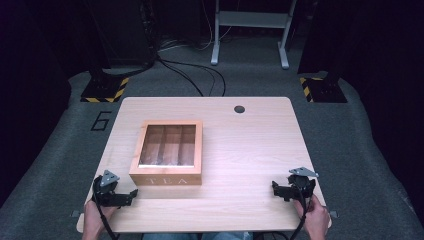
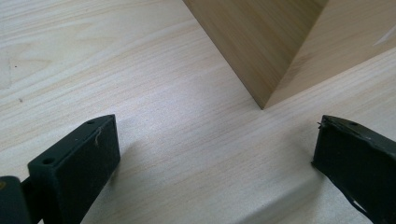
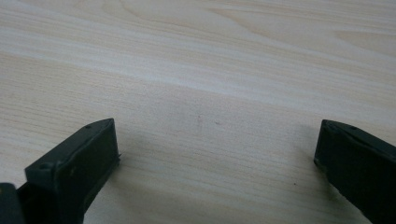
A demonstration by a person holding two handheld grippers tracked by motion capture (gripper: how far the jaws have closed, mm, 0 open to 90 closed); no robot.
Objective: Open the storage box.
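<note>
Jaws of both the left gripper (image 1: 131, 195) and right gripper (image 1: 276, 189) are being held wide, flanking the tea box (image 1: 168, 152), pointed inward.

We hold two black grippers, the left gripper (image 1: 131, 194) and the right gripper (image 1: 275, 188), each topped with a grey three-cornered plate and trailing a black cable. Our jaws are blocky black slabs with small screw holes at their corners. Our forearms are bare.

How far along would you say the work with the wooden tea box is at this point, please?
Nothing looks done yet: the tea box sits on the table with its windowed lid shut. In hand: the left gripper rests open near the box's front left corner, touching nothing; the right gripper sits open over bare wood, well off to the side. Reaching and handling the box all remains.
</note>
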